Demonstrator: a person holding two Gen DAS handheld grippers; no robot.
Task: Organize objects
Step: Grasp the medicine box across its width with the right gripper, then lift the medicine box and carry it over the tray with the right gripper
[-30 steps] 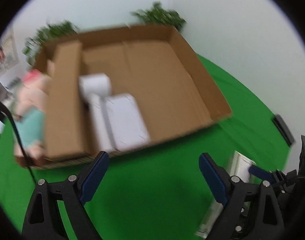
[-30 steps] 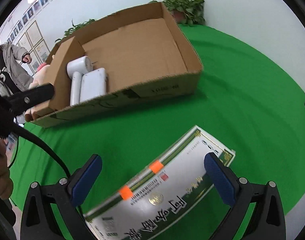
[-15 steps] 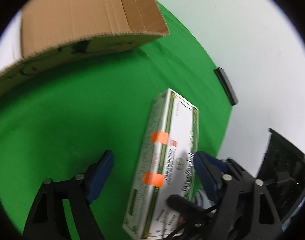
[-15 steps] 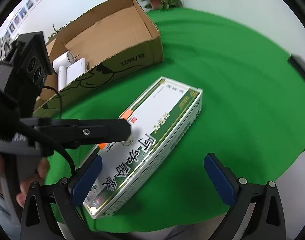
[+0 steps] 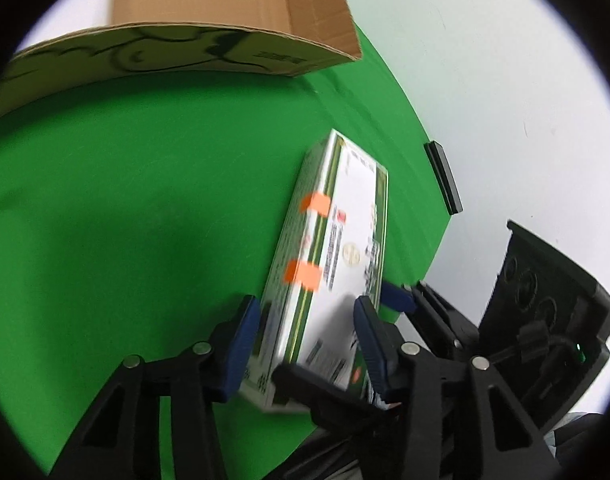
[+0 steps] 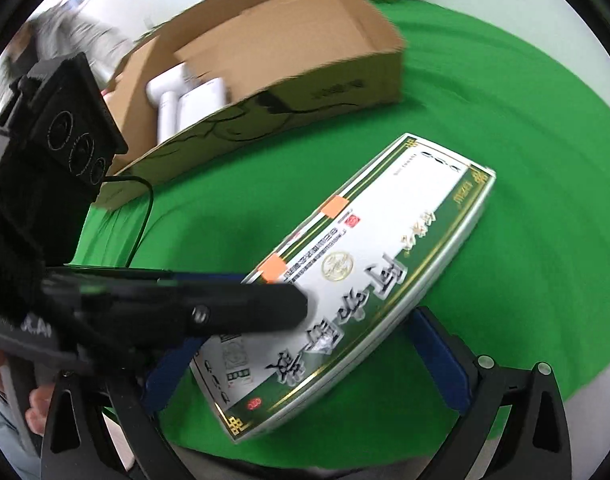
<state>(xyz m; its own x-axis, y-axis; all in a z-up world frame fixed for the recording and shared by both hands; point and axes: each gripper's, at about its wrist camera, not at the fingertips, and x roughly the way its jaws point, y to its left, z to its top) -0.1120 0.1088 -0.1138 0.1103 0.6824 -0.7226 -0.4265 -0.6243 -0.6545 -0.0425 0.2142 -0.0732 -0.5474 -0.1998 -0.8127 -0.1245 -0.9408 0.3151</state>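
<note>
**Both grippers at the near end of the long box on the green cloth**

At the far left of the right wrist view, a hand (image 6: 37, 404) holds the handle of the left gripper (image 5: 305, 336), whose black camera housing (image 6: 65, 128) rises above it. Its jaws are closing with the near end of the long white-and-green box (image 5: 337, 248) between them. The left blue pad sits at the box's side face and the right pad over its top; blur hides whether either one presses on it.

Behind, a cardboard box (image 6: 305, 40) stands open on the green cloth (image 5: 125, 200). White appliances (image 6: 185, 96) lie in its left part, and the rest of its floor is bare cardboard.

In the middle, the long box lies flat on the cloth, well clear of the cardboard box, its length running away toward the upper right. Two orange stickers (image 6: 333, 206) wrap over its left long edge.

The right gripper (image 6: 305, 360) straddles the same near end, jaws wide apart. The right blue pad stands clear of the box; the left one is mostly hidden behind the left gripper's finger, which crosses above the box top.

Further right, in the left wrist view, a small black bar (image 5: 444, 178) rests at the cloth's edge.
</note>
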